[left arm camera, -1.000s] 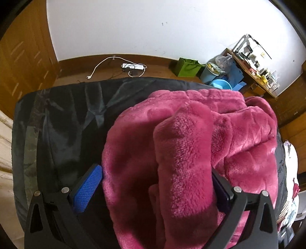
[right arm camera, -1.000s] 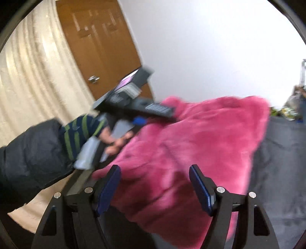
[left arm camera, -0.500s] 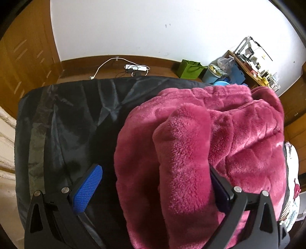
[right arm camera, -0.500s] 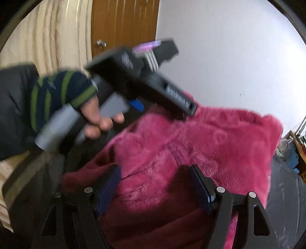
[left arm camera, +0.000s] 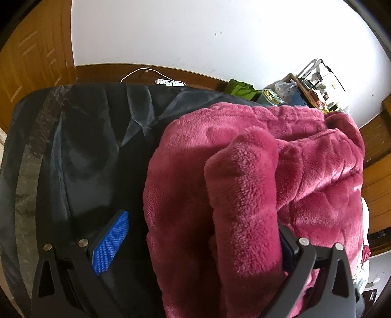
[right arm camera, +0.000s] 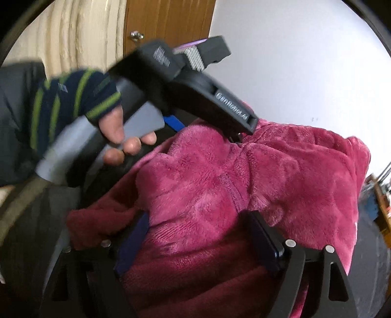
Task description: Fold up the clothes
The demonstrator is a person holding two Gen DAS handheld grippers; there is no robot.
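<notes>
A big fluffy pink robe [left arm camera: 305,171] lies in a heap on a dark cover [left arm camera: 85,151] that is spread over a bed. The heap sits on the right side of the cover. The left side of the cover is bare and full of creases.

The left tongs [left arm camera: 198,242] stand wide. A thick fold of the robe runs between them. The fold leans on the right pad. The blue left pad [left arm camera: 111,244] is well apart from the robe, with dark cover showing in the gap. So the left tongs do not pinch the robe.

The right tongs [right arm camera: 198,242] are low over the near part of the robe, and their jaws are opening. Pink cloth fills the space between the two pads. It seems to touch both pads, but I cannot tell if they press on it.

In the right wrist view, a hand [right arm camera: 119,137] holds the grey handle of the left tongs, up and to the left. The hand wears a sleeve [right arm camera: 73,102] with dark blue and green stripes. The black body of the left tongs reaches down to the far edge of the robe.

Far behind the bed there is a white wall [left arm camera: 195,36], a white power strip [left arm camera: 171,83] on the floor, a green bag [left arm camera: 240,88] and a wooden desk [left arm camera: 315,93] full of small things. A wooden door [right arm camera: 168,22] and a cream curtain [right arm camera: 73,36] are on the left in the right wrist view.
</notes>
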